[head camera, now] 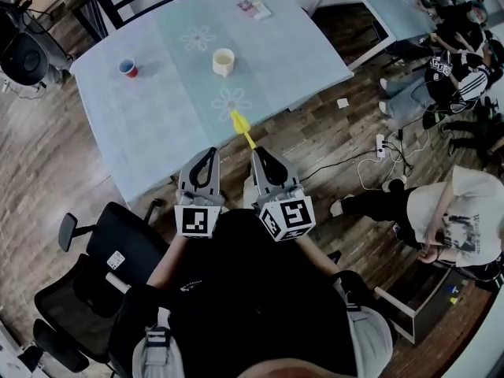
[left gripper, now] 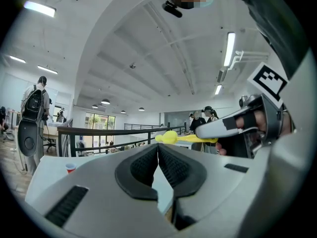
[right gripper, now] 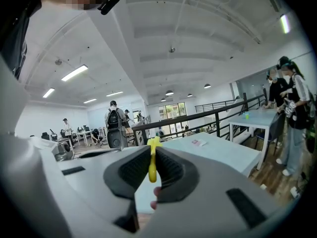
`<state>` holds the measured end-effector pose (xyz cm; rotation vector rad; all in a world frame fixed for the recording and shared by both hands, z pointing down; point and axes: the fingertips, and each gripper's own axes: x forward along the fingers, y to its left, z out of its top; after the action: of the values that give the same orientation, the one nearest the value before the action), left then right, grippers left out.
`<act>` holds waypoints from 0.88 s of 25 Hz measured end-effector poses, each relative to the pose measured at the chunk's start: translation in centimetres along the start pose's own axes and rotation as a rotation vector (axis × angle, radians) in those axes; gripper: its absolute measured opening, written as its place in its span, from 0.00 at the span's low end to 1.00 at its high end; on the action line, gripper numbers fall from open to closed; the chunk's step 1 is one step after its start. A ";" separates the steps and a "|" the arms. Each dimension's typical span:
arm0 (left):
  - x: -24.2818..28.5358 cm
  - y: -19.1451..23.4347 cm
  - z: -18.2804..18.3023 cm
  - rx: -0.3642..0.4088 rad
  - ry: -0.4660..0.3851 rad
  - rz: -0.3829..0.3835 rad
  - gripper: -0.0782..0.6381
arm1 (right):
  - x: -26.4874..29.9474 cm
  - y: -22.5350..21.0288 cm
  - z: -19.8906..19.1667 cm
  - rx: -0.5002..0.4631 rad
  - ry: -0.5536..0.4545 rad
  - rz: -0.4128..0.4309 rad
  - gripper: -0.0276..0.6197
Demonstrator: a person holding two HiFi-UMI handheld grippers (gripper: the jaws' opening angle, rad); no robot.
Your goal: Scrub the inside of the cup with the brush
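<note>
A cream cup (head camera: 224, 61) stands upright near the middle of the pale blue table (head camera: 157, 124), well beyond both grippers. My right gripper (head camera: 257, 155) is shut on the handle of a yellow brush (head camera: 242, 127), whose head points out over the table's near edge toward the cup. The right gripper view shows the brush (right gripper: 152, 163) pinched upright between that gripper's (right gripper: 151, 155) pads. My left gripper (head camera: 207, 158) hangs beside it to the left, shut and with nothing in it. In the left gripper view the shut left gripper (left gripper: 158, 151) has the brush (left gripper: 171, 137) off to its right.
A small red cup (head camera: 128, 68) sits at the table's left part, also visible as the red cup (left gripper: 71, 168). A card (head camera: 254, 9) lies at the far side. A black office chair (head camera: 94, 274) stands at lower left. People sit and stand to the right, with cables and a power strip (head camera: 379, 144) on the floor.
</note>
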<state>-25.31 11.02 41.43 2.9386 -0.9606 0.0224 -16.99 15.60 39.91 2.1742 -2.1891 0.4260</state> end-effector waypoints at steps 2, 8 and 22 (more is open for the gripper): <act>1.6 -0.2 0.3 0.014 -0.009 0.006 0.13 | 0.7 -1.2 0.3 -0.001 0.004 0.014 0.10; 6.9 -1.2 0.7 0.020 -0.024 0.049 0.13 | 3.2 -5.9 1.2 -0.010 0.024 0.065 0.10; 17.2 -4.4 0.3 0.010 -0.025 0.215 0.13 | 8.0 -16.6 3.5 -0.023 0.036 0.203 0.10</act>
<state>-8.84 4.39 41.50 2.8359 -1.2782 -0.0012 -0.26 7.23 41.10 1.9240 -2.3912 0.4400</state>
